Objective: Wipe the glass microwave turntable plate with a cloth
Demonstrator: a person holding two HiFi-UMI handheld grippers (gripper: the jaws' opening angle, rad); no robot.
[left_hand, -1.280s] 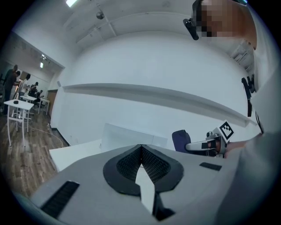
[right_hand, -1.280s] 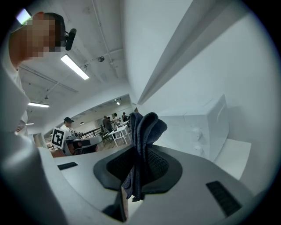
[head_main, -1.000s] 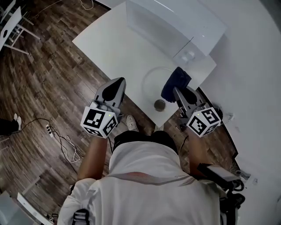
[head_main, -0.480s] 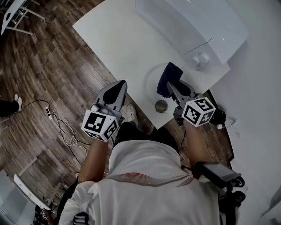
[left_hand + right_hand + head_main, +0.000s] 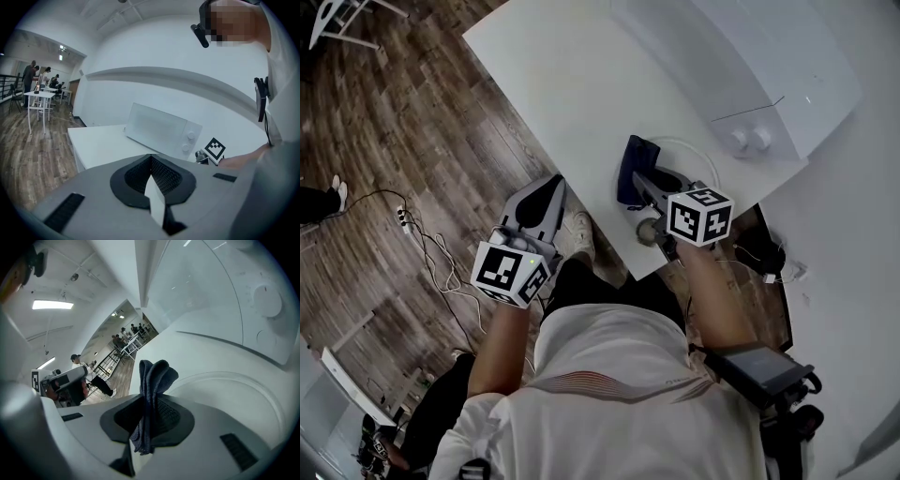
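White table (image 5: 572, 84), right gripper (image 5: 643, 180) fingers pinching cloth (image 5: 154, 376) (dark blue), left gripper (image 5: 549, 186) fingers closed.

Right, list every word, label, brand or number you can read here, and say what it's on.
None: no legible text in any view.
Left hand-held gripper and right hand-held gripper: square black-and-white marker patterns only, no letters.
Microwave: any markings round its knobs are too small to read.
Cloth: plain, no tag shows.
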